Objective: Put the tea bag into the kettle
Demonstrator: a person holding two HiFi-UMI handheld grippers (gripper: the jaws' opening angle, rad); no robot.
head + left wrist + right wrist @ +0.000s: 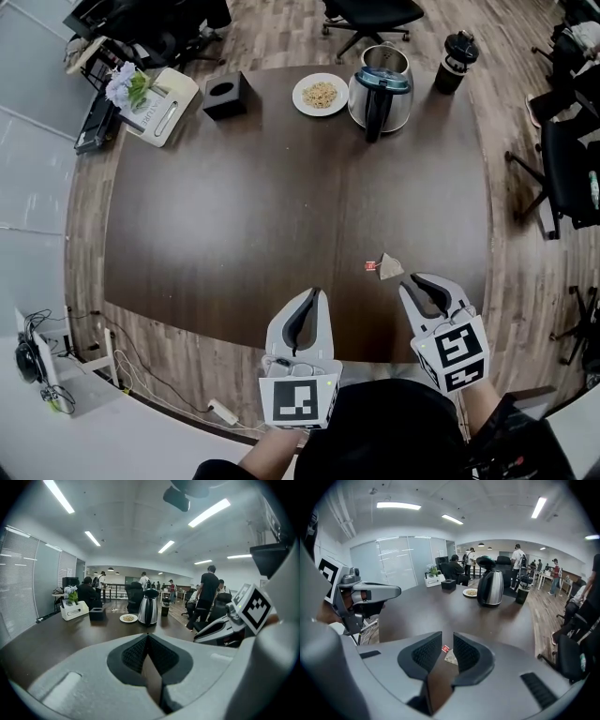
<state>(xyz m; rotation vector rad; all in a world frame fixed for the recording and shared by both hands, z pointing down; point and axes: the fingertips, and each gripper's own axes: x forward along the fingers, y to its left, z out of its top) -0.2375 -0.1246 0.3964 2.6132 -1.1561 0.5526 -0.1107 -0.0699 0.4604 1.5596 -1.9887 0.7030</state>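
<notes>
The tea bag (390, 267), a small beige pouch with a red tag (370, 266), lies flat on the dark table near its front edge. My right gripper (424, 284) hovers just behind it, open by a narrow gap and holding nothing. In the right gripper view the tea bag (451, 657) shows through that gap between the jaws (447, 641). My left gripper (315, 294) is shut and empty, left of the tea bag. The steel kettle (380, 89) stands at the far side with its lid raised; it also appears as the kettle (148, 607) and the kettle (490, 588).
Beside the kettle are a white plate of food (320, 95), a black box (225, 96) and a black bottle (456, 62). A white holder with flowers (155, 101) sits at the far left corner. Office chairs (562, 169) ring the table; people stand beyond.
</notes>
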